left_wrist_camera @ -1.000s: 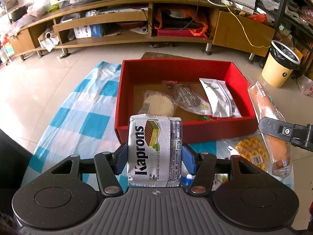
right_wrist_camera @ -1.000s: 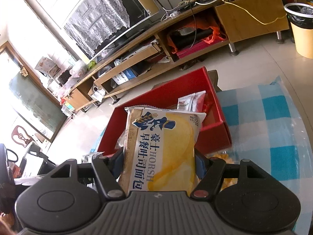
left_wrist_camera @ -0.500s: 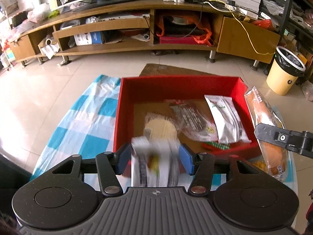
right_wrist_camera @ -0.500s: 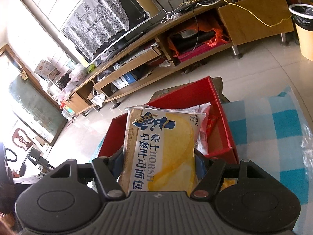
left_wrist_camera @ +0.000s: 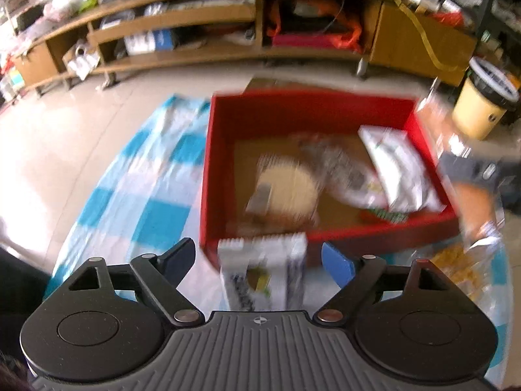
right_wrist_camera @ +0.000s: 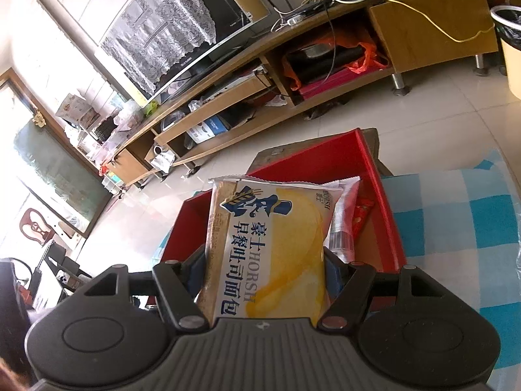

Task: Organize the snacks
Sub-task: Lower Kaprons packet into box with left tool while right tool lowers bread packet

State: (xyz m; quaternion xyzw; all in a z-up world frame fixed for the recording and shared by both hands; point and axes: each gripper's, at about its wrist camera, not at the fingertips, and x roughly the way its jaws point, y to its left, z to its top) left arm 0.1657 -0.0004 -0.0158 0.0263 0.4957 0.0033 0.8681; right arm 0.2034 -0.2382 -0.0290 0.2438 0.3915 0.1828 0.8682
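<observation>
Left wrist view: my left gripper point(left_wrist_camera: 259, 259) is opening — the white wafer packet point(left_wrist_camera: 262, 272), lower centre, slips free toward the red cardboard box point(left_wrist_camera: 205, 176); my right gripper point(right_wrist_camera: 265, 260) pinches the yellow bread packet point(right_wrist_camera: 270, 247).

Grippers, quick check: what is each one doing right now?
Left gripper: jaws opening, pads clear of the wafer pack between them.
Right gripper: shut on the bread packet.

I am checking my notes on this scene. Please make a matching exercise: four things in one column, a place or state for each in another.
1. wafer pack
2. yellow bread bag
3. red box
4. yellow bin

A. on the checked cloth
B. between the opening left gripper's pads, untouched
C. on the bare floor
D. clamped in the right gripper

Pairs: 1-B, 2-D, 3-A, 4-C
</observation>
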